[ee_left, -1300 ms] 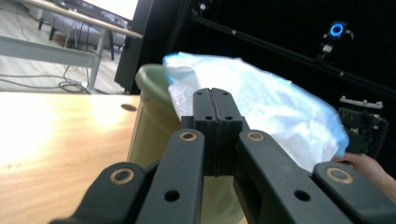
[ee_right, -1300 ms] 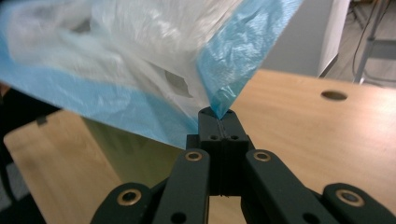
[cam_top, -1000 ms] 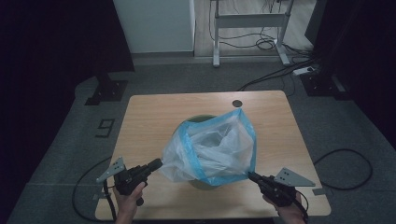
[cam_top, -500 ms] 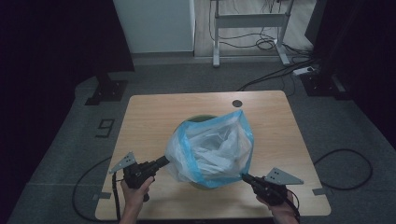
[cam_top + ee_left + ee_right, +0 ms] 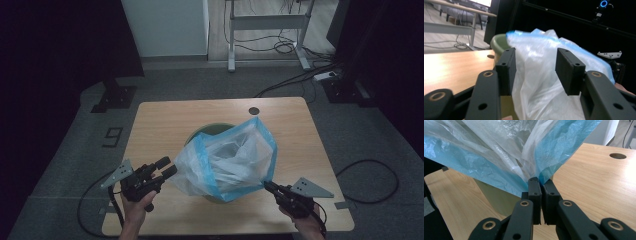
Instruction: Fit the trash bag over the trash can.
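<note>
High view: translucent white plastic bag with blue rim (image 5: 227,160) drapes a green round bin (image 5: 207,131) mid wooden tabletop (image 5: 165,120). Right gripper view: right tongs (image 5: 540,185) clamped on bag's blue edge. Left gripper view: left tongs (image 5: 535,66) just opened, apart, bag between, untouched.

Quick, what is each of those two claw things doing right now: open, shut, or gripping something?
Left gripper: open, jaws just opened, beside the plastic bag, not gripping it.
Right gripper: shut on the bag's blue rim.

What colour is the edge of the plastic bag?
Blue: the plastic bag is see-through white with a blue band along its edge, clearest in the right gripper view.
</note>
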